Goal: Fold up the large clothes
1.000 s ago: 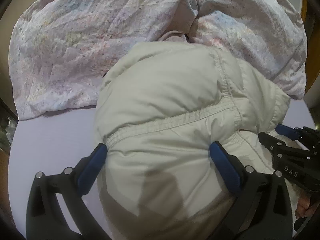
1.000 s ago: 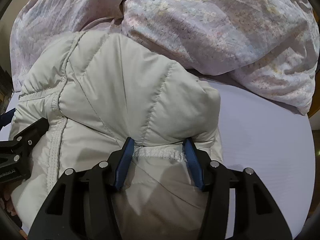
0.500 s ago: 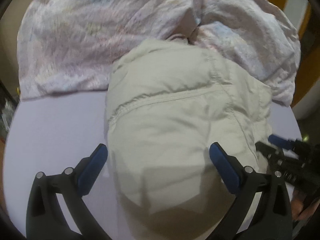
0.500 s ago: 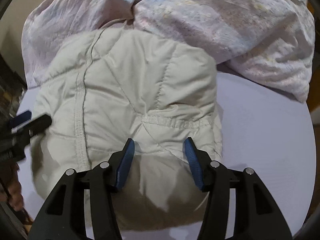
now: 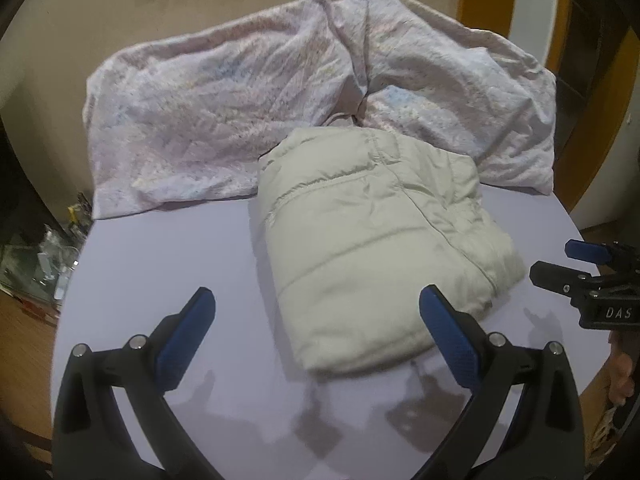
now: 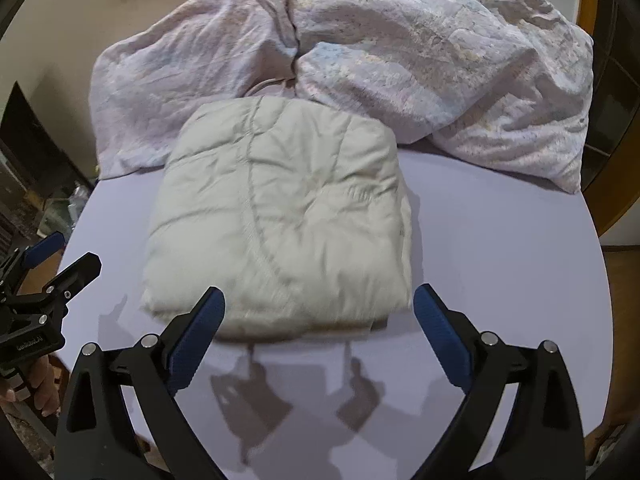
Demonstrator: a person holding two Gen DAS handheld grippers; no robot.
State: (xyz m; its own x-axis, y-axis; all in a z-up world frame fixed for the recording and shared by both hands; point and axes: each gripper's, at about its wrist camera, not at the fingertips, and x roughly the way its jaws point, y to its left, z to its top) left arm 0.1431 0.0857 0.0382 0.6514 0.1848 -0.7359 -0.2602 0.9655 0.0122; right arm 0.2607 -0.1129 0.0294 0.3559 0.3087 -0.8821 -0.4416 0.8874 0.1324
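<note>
Cream quilted jacket (image 6: 280, 216) lay folded square on the lavender bed (image 6: 500, 264), against the floral duvet (image 6: 400, 40). We held left claw (image 5: 316, 320) spread and empty; right claw (image 6: 316, 312) was opening, nothing between its jaws, so the fold rested undisturbed.

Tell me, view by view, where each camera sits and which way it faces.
Left wrist: sits on the left gripper, looking forward and down along its open blue-padded fingers at the folded cream jacket; the right gripper and part of a hand show at the right edge.
Right wrist: sits on the right gripper, angled down at the jacket from its other side; its jaws are opening, nothing between them. The left gripper shows at the left edge.
Shared: the jacket, the lilac table, the crumpled floral quilt behind.
</note>
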